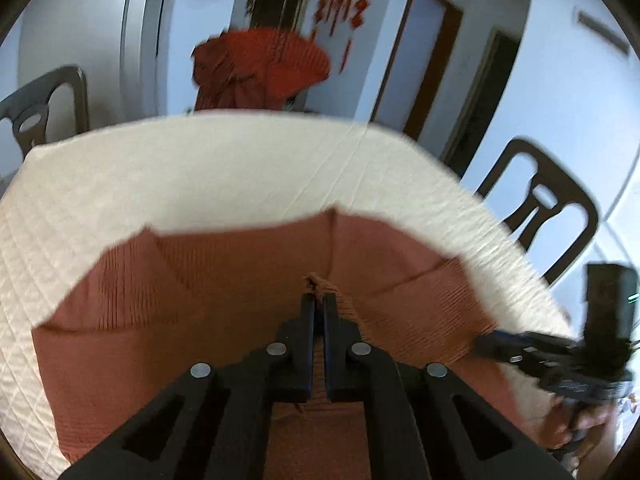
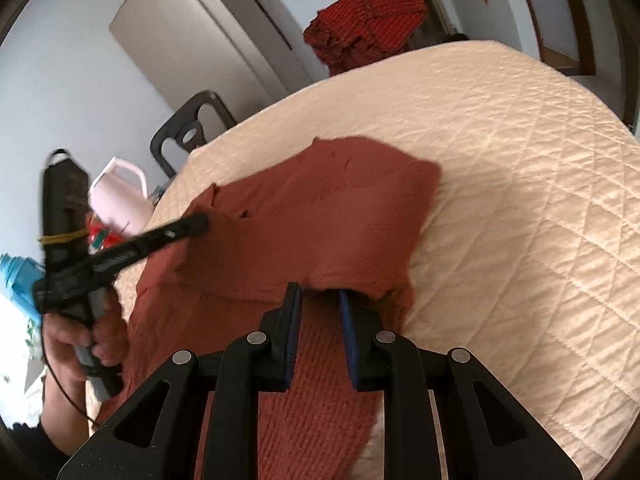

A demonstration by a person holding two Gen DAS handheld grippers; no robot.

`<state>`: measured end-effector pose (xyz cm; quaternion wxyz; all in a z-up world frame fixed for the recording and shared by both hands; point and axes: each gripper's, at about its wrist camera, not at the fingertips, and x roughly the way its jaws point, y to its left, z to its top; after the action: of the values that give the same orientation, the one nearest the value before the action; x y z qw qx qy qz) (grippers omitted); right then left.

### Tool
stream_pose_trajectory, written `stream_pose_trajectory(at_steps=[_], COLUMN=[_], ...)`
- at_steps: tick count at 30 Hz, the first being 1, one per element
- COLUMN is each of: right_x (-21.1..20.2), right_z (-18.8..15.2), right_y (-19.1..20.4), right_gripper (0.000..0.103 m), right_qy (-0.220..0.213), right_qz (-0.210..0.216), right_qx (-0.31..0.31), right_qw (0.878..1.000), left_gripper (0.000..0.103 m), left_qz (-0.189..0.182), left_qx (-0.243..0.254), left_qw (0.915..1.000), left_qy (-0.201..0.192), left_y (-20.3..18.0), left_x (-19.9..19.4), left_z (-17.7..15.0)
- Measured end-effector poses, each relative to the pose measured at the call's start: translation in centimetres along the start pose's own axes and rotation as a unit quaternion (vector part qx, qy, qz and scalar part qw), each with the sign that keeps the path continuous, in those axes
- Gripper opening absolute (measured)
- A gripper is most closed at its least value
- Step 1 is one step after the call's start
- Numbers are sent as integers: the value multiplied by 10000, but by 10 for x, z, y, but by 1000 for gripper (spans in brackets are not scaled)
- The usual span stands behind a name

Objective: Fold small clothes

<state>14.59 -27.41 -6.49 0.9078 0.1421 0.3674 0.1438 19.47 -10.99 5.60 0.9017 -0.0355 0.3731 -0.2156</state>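
A rust-red knitted garment lies partly folded on the cream quilted table cover; it also shows in the right wrist view. My left gripper is shut on a pinched edge of the garment and lifts it slightly; it shows from the side in the right wrist view. My right gripper has its jaws a little apart, with the garment's near edge lying between them. It shows at the garment's right edge in the left wrist view.
A pile of red knitted clothes sits at the table's far edge, also in the right wrist view. Dark chairs stand around the table. A pink jug and a blue object stand left of the table.
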Motion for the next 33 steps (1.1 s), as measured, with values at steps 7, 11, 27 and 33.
stream_pose_trajectory(at_steps=[7,11,27,33], right_x=[-3,-14,-4,-4], right_z=[-2,-3,9,35], right_y=[-11,0,4,7], right_gripper=[20,20,6,8], right_qy=[145,211,364,58], right_qz=[-47,-286,-736,-776], right_qx=[95,-267,-699,-668], right_qw=[9998,9990,9942,9947], left_gripper=[6,10,11,20], left_qz=[233,190,160,317], left_qx=[-461,-601,-49,75], left_qw=[9962,9963,9973,9987], left_qy=[705,580,711,399], left_y=[36,40,19,9], left_x=[28,10,14,15], left_z=[-20,-25,-34,-12])
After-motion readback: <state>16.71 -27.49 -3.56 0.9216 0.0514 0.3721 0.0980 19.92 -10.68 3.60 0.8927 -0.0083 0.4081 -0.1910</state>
